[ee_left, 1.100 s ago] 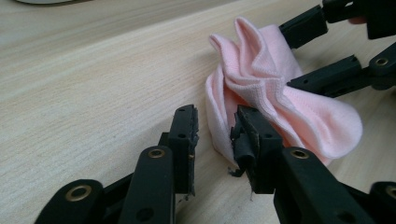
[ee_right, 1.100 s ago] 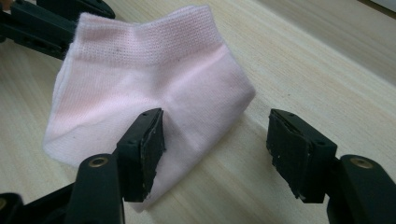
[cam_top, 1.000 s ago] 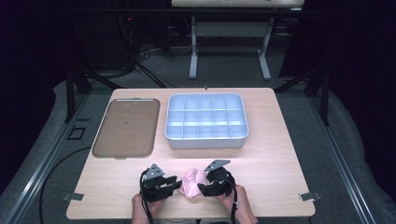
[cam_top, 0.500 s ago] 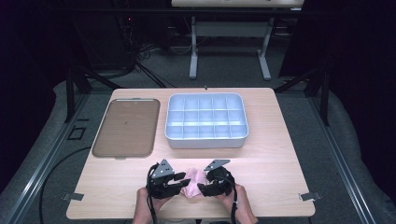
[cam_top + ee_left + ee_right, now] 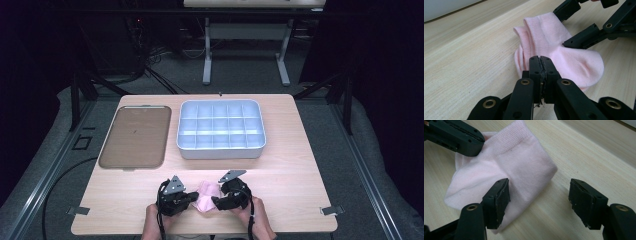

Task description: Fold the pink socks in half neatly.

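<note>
a pink sock [image 5: 207, 196] lies folded on the tabletop [image 5: 300, 165], close to the near edge and about midway along it, between the two grippers. the left gripper [image 5: 186, 199] sits at the sock's left side, held low over the wood by a hand [image 5: 151, 223] that comes in over the near edge. its jaws have just been closing and now stand pressed together; in the left gripper view [image 5: 540, 62] the two black tips meet with no gap right at the sock's [image 5: 559, 52] near edge, though whether a bit of the fabric is caught between them cannot be told.

the right gripper [image 5: 218, 201] is at the sock's right side, its hand [image 5: 260, 220] also at the near edge. its jaws stand apart (a wide gap of bare wood shows between them in the right gripper view [image 5: 539, 200]); one tip rests against or just above the sock's [image 5: 506, 165] edge, the other is off the fabric, over the table.

farther back, a brown tray [image 5: 135, 136] lies toward the left edge, and a pale blue divided box [image 5: 221, 150] stands just beside it, nearer the middle of the far edge. both are well apart from the sock.
</note>
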Demonstrator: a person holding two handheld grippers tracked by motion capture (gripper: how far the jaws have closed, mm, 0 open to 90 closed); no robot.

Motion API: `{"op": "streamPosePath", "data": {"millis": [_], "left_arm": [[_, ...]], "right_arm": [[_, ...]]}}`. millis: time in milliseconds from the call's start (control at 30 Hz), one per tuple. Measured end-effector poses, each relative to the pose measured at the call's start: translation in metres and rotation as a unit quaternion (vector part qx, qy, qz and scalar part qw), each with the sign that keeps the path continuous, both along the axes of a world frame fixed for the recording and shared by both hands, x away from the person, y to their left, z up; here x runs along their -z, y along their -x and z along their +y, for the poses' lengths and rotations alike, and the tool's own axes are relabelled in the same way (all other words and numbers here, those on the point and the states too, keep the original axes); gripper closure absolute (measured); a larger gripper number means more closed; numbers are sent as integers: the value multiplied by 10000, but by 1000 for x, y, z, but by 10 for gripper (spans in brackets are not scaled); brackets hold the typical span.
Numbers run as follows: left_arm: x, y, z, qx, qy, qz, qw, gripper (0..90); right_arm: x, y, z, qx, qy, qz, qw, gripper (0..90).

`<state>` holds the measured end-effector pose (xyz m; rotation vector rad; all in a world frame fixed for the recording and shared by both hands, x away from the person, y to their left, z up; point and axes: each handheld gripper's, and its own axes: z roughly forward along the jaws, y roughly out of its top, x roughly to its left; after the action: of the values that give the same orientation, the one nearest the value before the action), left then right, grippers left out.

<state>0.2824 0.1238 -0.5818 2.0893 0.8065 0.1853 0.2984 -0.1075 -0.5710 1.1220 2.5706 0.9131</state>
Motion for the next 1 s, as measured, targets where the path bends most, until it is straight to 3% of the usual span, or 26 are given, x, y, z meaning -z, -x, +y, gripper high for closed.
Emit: {"op": "streamPosePath", "data": {"millis": [200, 233, 300, 333, 400, 433, 633, 667, 733, 1000], "left_arm": [[3, 2, 1, -23, 54, -123, 9999, 881], [4, 3, 1, -29, 51, -160, 9999, 881], [4, 4, 0, -49, 58, -160, 9998, 882], [4, 4, 0, -43, 53, -182, 9998, 882], [4, 4, 0, -46, 66, -162, 9998, 882], [5, 4, 0, -53, 71, -185, 9998, 882], [5, 5, 0, -69, 35, -233, 9997, 882], [4, 6, -1, -79, 32, -229, 9997, 882], [4, 6, -2, -118, 38, -210, 9997, 882], [2, 6, -13, -235, 20, -85, 9997, 884]], "right_arm": [[-1, 3, -4, -70, -267, 205, 9994, 449], [-2, 5, -6, -113, -386, 390, 9984, 508], [-2, 6, -7, -115, -470, 450, 9978, 522], [-3, 6, -9, -152, -552, 617, 9965, 573], [-3, 5, -10, -126, -518, 620, 9966, 590], [-1, 3, -11, -76, -703, 727, 9948, 663], [2, -1, -11, -111, -851, 884, 9924, 794], [2, -1, -11, -111, -851, 884, 9924, 794], [6, -2, -15, -36, -1165, 1011, 9880, 833], [2, -2, -31, 87, -1545, 1117, 9816, 842]]}}
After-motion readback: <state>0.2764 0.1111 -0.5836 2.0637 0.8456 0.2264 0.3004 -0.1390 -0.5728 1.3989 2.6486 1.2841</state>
